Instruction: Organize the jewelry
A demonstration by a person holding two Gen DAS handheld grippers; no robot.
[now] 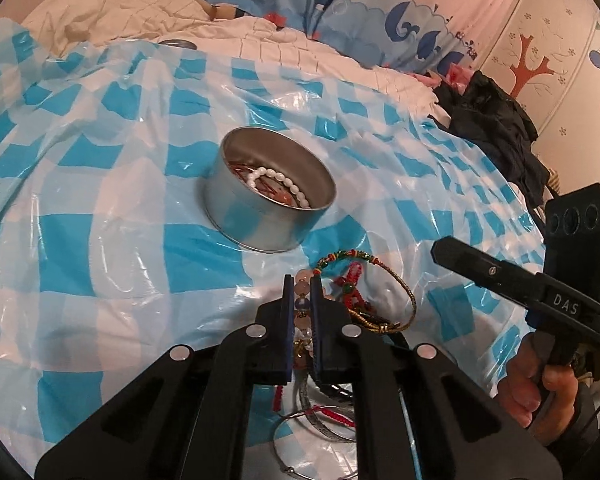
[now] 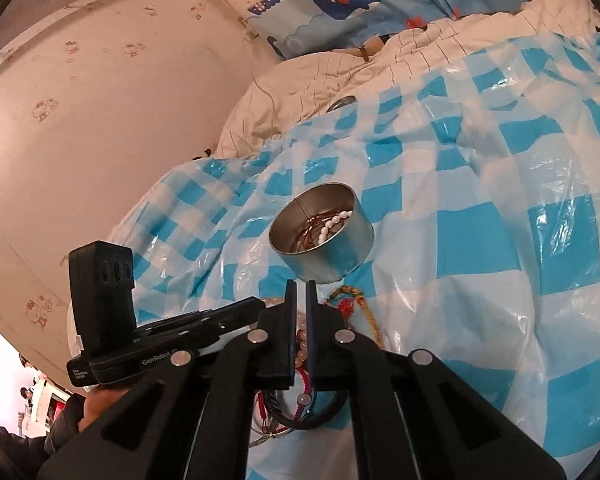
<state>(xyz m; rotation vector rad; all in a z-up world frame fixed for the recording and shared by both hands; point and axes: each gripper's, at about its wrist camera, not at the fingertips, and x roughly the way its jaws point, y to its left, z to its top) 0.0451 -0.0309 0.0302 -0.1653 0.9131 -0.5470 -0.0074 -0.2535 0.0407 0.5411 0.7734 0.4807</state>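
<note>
A pale beaded bracelet (image 1: pixel 303 307) is seen pinched between the blue pads of the left tool (image 1: pixel 302 292), its strand running lengthwise along the fingers and trailing back beneath them. The round metal tin (image 1: pixel 260 216) stands on the checked plastic sheet (image 1: pixel 100 200) spread over the bed, ahead of the left tool and slightly to its left, with only a short stretch of sheet between; the coming move is judged to turn on that forward carry and a release above the open rim. A white pearl bracelet (image 1: pixel 276 182) and some reddish strands are already held in the tin. The remaining jewelry pile (image 1: pixel 364 300) lies just right of the left tool's tips, a green-beaded gold cord looping outward. The right tool (image 2: pixel 301 300) is held above the same pile with its pads nearly pressed together; nothing can be made out between them. The left tool is judged the nearer to a drop, being already loaded
</note>
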